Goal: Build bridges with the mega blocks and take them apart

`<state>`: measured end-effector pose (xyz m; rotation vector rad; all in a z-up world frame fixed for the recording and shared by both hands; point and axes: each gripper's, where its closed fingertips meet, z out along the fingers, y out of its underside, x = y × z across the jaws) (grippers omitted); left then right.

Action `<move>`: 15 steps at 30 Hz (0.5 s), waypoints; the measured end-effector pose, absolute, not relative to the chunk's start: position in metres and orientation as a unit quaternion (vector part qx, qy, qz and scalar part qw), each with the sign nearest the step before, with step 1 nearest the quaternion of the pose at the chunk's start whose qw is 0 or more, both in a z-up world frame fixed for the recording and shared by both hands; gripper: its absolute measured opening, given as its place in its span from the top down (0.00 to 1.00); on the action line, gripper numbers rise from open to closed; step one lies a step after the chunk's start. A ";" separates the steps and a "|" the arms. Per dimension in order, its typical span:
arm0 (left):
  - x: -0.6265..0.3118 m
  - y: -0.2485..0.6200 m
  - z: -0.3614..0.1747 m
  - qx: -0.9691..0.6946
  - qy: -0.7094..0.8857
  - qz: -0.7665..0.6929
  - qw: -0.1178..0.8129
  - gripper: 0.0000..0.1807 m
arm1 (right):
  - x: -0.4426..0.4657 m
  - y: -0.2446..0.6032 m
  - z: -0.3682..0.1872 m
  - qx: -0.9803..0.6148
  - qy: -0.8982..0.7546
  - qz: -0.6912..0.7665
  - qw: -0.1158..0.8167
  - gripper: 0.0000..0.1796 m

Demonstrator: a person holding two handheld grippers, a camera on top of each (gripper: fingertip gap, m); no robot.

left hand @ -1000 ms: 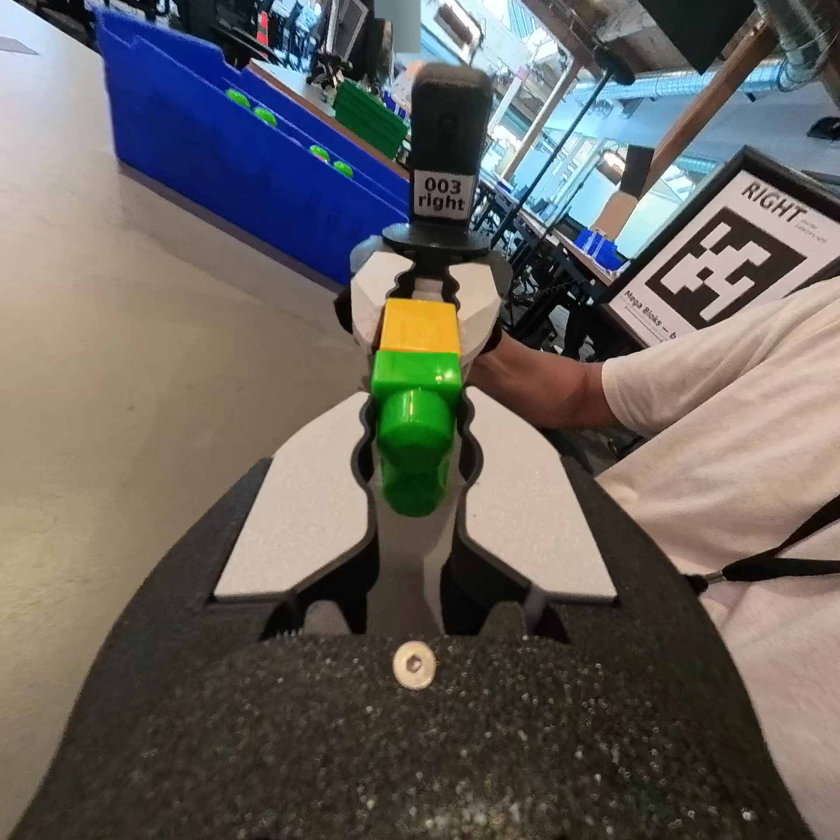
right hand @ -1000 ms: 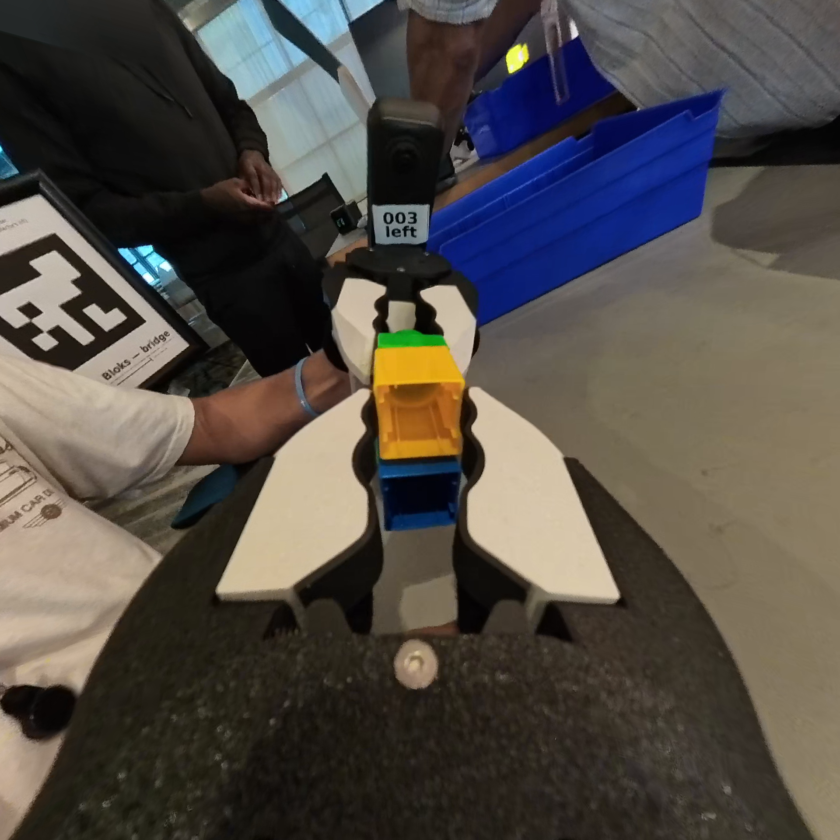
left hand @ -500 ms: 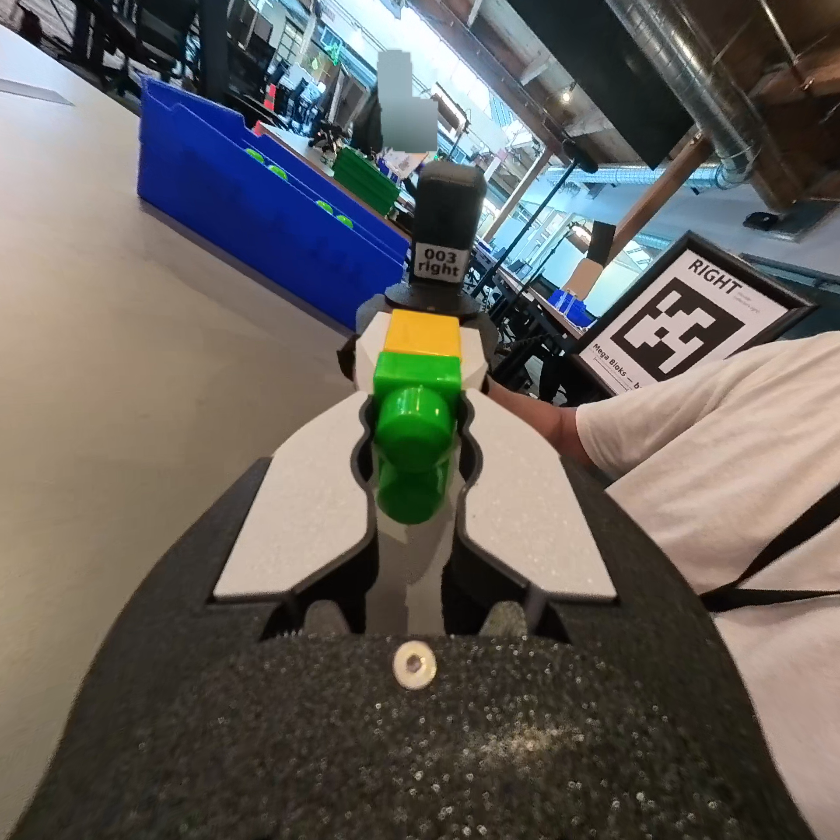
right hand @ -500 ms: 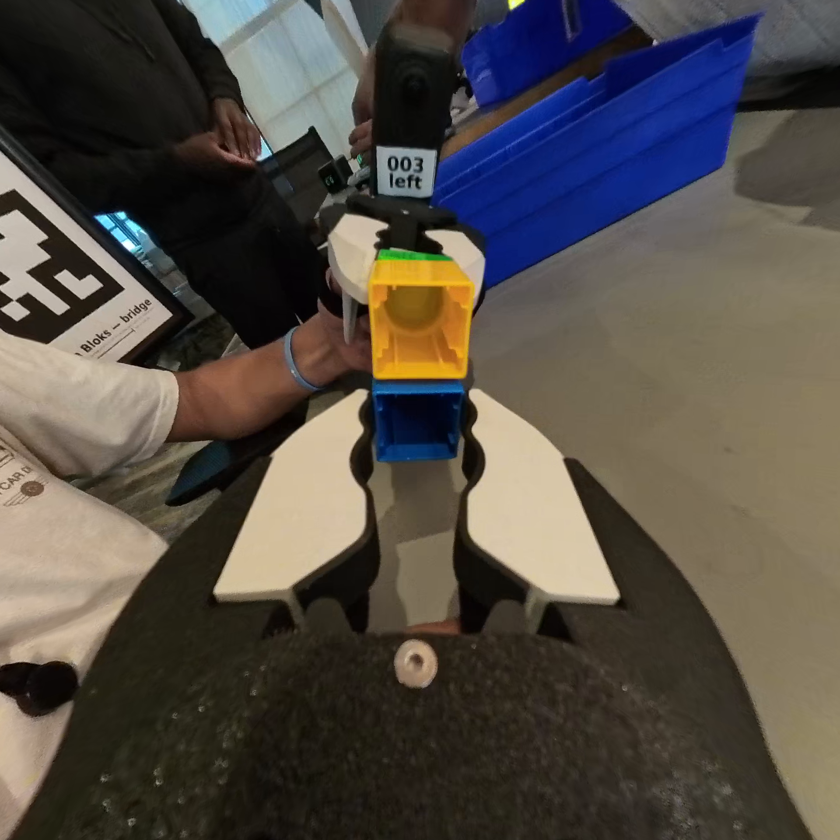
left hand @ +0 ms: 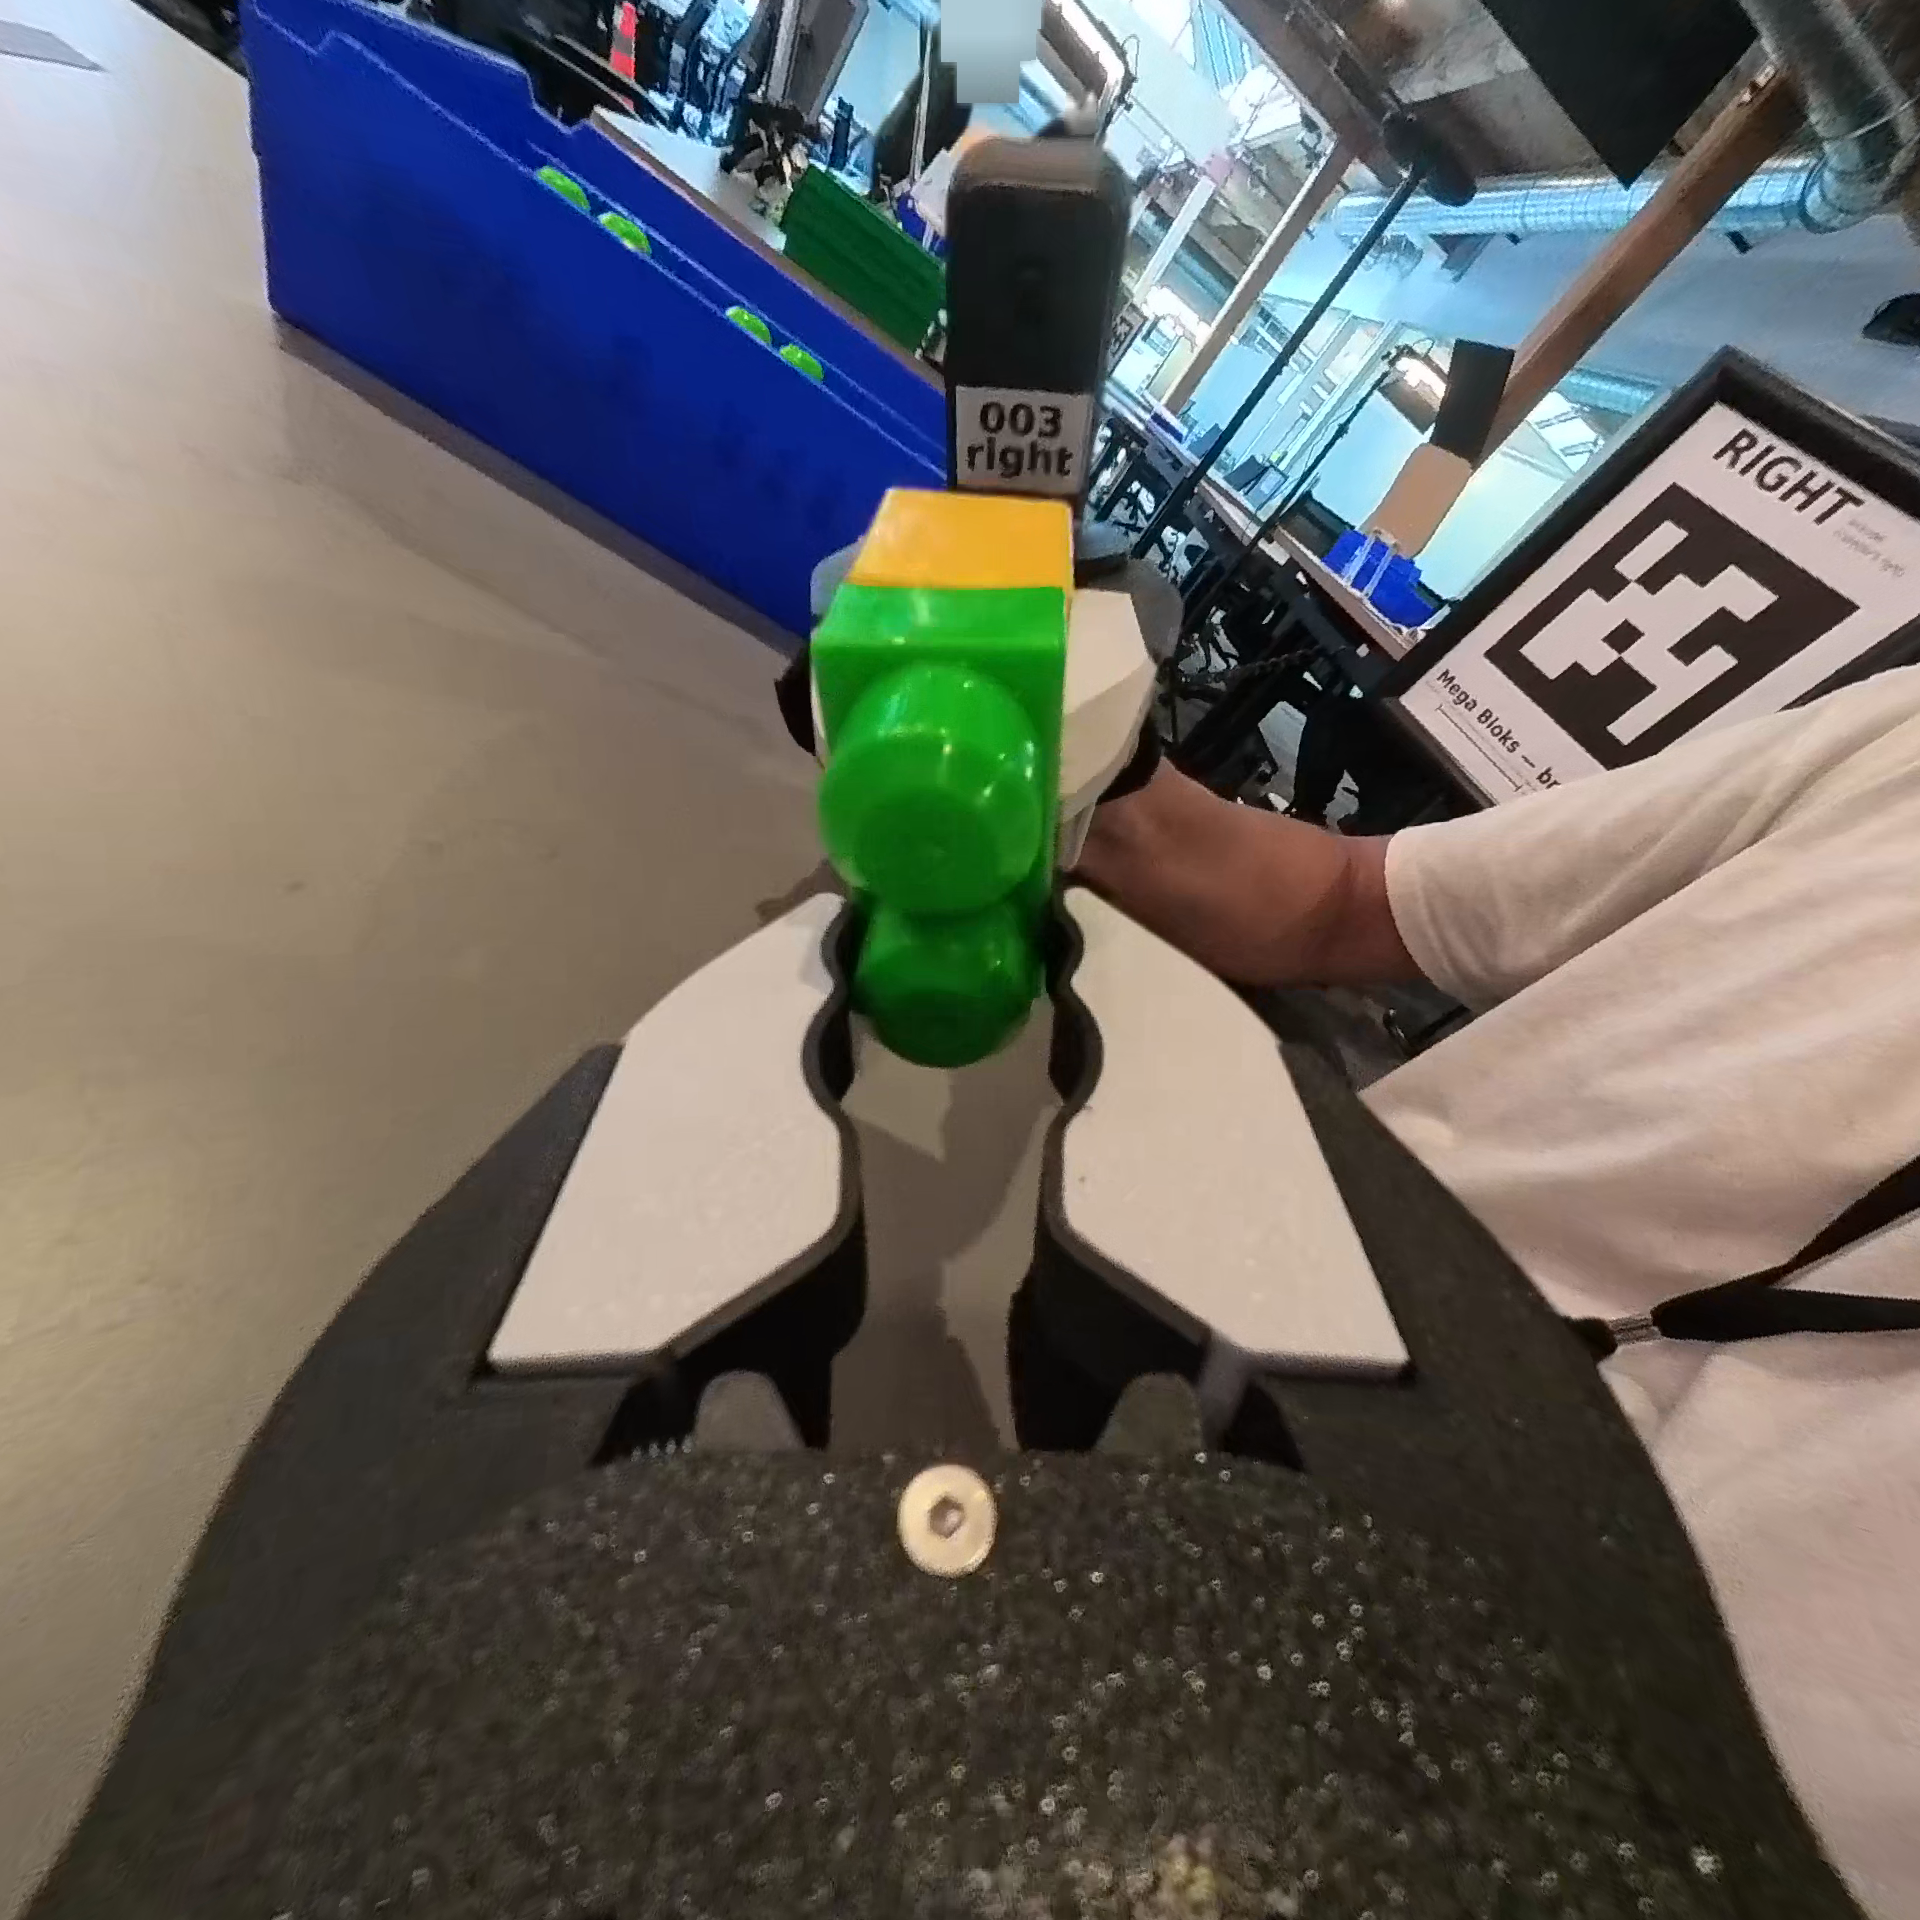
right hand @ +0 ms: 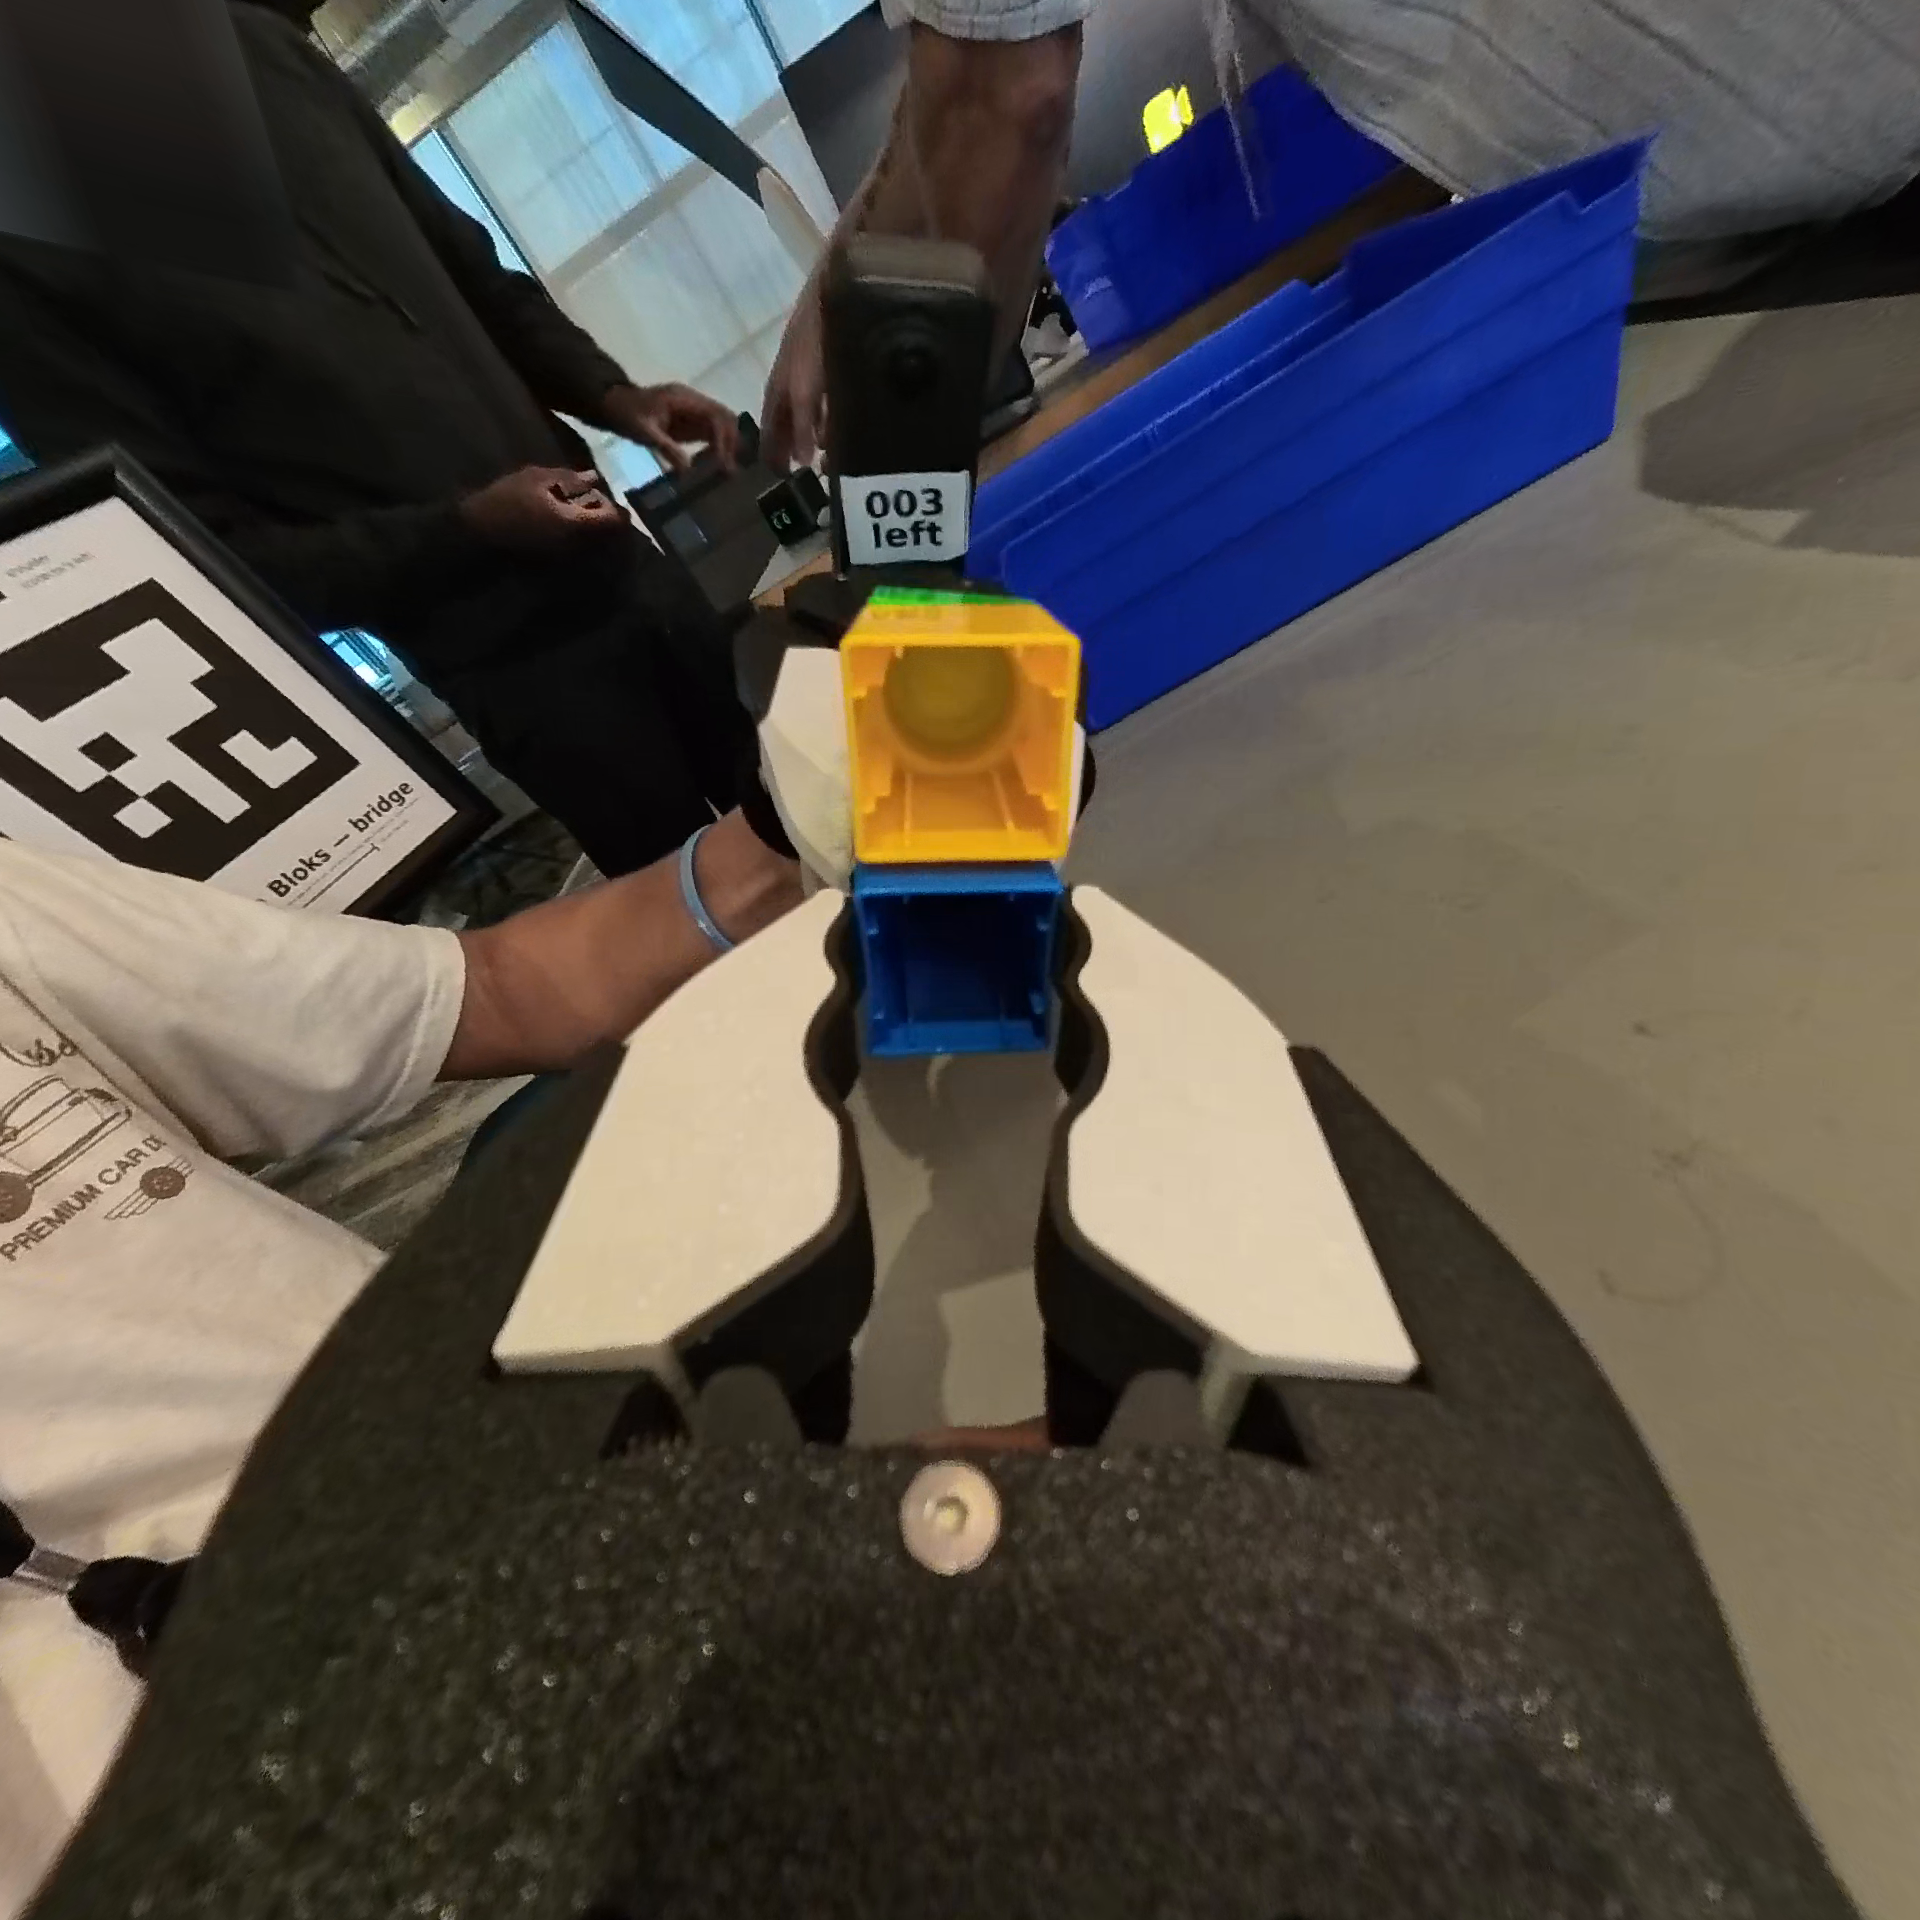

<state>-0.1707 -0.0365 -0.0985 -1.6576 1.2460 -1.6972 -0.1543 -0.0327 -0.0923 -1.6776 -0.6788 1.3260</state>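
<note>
The block assembly is held in mid-air between both grippers, well above the counter (left hand: 312, 831). It's 3 pcs: green block (left hand: 935, 727), a two-stud piece, with the yellow block (right hand: 958, 743) and blue block (right hand: 956, 971) plugged under it, undersides open toward the right wrist cam.

Left gripper (left hand: 945, 987): fingers closed on the green block's lower stud end; upper stud sticks out past the fingertips. Right gripper (right hand: 956, 977): fingers closed on the blue block only. Yellow block sits above the blue one, outside both pairs of fingers, carried only by its stud joint to green.

Key relation: the two grippers face each other head-on, assembly between them. The green block's long axis runs up-down in both views, across the line joining the grippers. The joint plane (green vs blue/yellow) lies square to that line. So, judging from the grips, a straight pull apart along the gripper line would split blue from green; looks like the take-apart phase, though can't be sure. Risk: yellow is ungripped and could pop off.

Beyond: blue bin (left hand: 582, 312) at the counter's far side, framed marker sign (left hand: 1683, 603) near the person's sleeve.
</note>
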 end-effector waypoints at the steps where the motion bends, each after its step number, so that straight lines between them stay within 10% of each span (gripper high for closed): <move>1: -0.171 -0.037 -0.100 -0.603 0.454 -0.615 0.227 0.81 | -0.154 -0.033 -0.093 -0.674 -0.272 0.534 0.431 0.81; 15: -0.170 -0.040 -0.107 -0.610 0.464 -0.605 0.216 0.81 | -0.157 -0.034 -0.096 -0.679 -0.271 0.531 0.430 0.81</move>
